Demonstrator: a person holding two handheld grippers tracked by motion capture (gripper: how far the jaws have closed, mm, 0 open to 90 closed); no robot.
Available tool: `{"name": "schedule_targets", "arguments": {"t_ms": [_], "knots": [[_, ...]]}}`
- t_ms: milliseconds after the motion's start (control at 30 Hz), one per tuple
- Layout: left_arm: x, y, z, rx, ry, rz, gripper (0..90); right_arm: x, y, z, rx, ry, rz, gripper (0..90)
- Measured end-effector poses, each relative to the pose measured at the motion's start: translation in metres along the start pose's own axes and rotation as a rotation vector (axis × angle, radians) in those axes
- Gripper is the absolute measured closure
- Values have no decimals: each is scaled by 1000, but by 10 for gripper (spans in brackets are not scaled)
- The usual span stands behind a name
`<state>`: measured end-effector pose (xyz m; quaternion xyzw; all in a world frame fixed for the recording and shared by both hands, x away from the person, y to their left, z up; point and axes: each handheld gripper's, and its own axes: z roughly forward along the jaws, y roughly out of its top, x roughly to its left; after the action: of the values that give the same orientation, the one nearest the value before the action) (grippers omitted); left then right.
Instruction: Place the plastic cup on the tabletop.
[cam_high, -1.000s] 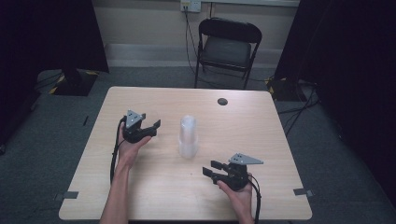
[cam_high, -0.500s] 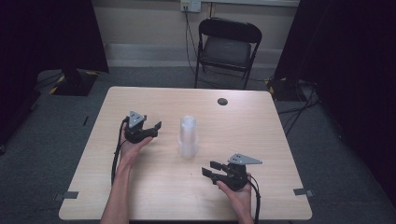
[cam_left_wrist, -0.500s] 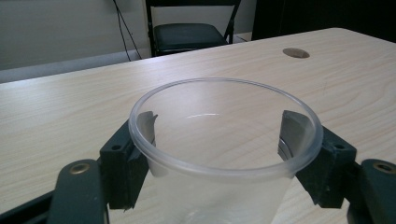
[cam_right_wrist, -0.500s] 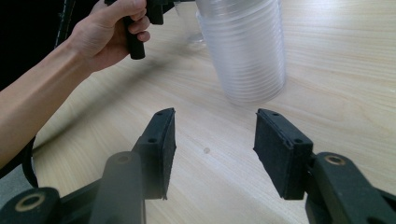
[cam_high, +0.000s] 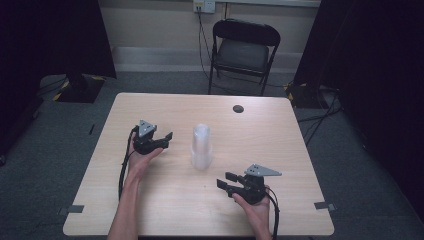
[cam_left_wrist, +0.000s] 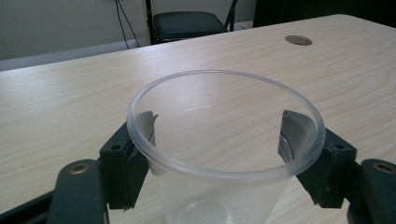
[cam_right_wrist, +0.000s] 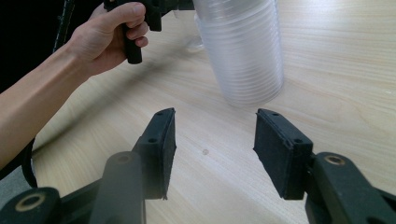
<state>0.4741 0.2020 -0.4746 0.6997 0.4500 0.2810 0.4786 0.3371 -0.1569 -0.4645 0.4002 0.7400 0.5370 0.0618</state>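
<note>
Clear cup (cam_left_wrist: 219, 200), a single one, sits between the jaws of the left gripper (cam_left_wrist: 224, 135). In the left gripper view its round rim spans the middle of the frame and its mouth opens toward the top. The two black jaws stand narrow, one against each side wall just under the rim, so the cup appears to be held.

In the high view the left gripper (cam_high: 167, 139) is left of centre on the pale wooden table (cam_high: 280, 150), with its jaws pointing to the right of the frame. Just beyond them, at the middle of the table, stands a stack of cups (cam_high: 201, 147). The stack is upright, with its long axis running straight up from the tabletop. The held cup is too faint to make out from above.

The right gripper (cam_high: 223, 180) rests lower right of centre, and its jaws point toward the upper left of the frame, at the stack. In the right gripper view the jaws of the right gripper (cam_right_wrist: 215, 140) are spread wide with nothing between them. The stack (cam_right_wrist: 243, 56) rises at the upper middle of that frame, near but apart. The left hand (cam_right_wrist: 109, 37) grips its handle at the upper left.

So the stack lies between the two grippers, with the left one the nearer. From this, I judge that any next reach for the stack comes in from the side, across its upright axis.
</note>
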Motion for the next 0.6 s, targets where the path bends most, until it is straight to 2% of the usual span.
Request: {"name": "schedule_targets", "arguments": {"t_ms": [133,367,467,500,600], "knots": [[1,-1,-2,23,-4,22,277,0,0,0,3,1,0,482],[1,-2,-1,43,-9,18,270,0,0,-1,0,-2,2,482],[1,-4,0,68,-14,22,256,1,0,-1,-2,0,2,482],[1,-4,1,67,-18,11,248,0,0,-1,-1,0,2,482],[2,-4,0,70,-25,17,230,0,-1,-1,-2,-2,1,482]]}}
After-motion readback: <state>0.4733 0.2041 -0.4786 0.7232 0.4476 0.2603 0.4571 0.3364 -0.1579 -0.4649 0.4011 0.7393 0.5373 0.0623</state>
